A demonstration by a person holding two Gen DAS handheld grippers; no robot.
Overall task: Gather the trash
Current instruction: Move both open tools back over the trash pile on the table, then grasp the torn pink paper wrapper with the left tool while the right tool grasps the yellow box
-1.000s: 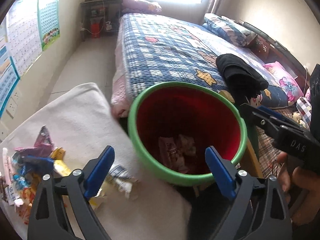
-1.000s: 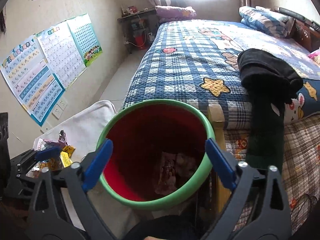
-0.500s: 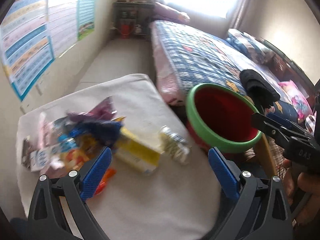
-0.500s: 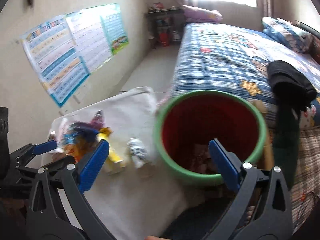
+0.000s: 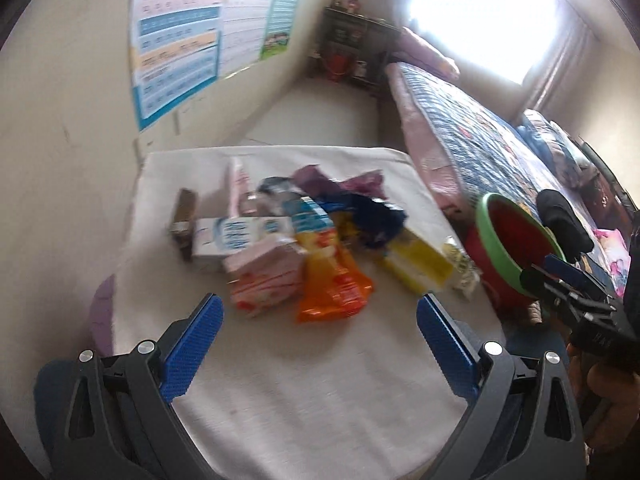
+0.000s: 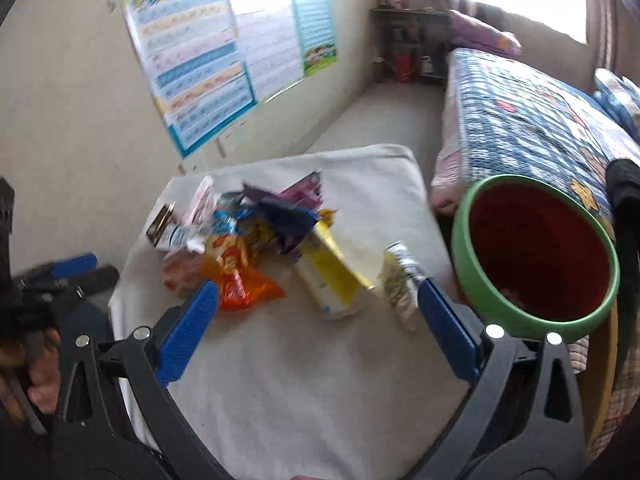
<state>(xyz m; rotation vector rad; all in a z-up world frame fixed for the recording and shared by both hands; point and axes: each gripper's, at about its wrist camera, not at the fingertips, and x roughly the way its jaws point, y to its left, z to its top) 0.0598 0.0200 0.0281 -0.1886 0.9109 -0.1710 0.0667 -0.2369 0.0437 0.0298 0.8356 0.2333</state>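
Observation:
A pile of wrappers and small boxes lies on a white cloth-covered table [image 5: 320, 380]: an orange packet [image 5: 332, 284], a pink pack [image 5: 264, 272], a yellow box [image 5: 416, 268], a white-blue box [image 5: 236, 236]. A red bin with a green rim [image 6: 536, 256] stands at the table's right edge, some trash at its bottom. My left gripper [image 5: 318, 344] is open and empty, just short of the pile. My right gripper [image 6: 316, 332] is open and empty over the table, near the yellow box [image 6: 332, 276] and a small crumpled can [image 6: 400, 280].
A bed with a blue checked quilt [image 6: 532, 120] runs behind the bin, black clothing [image 5: 560, 220] on it. Posters [image 6: 224, 56] hang on the left wall. Bare floor [image 6: 388, 116] lies between wall and bed.
Both grippers have swung left, away from the bin and toward the trash pile on the table. Both stay open and empty.

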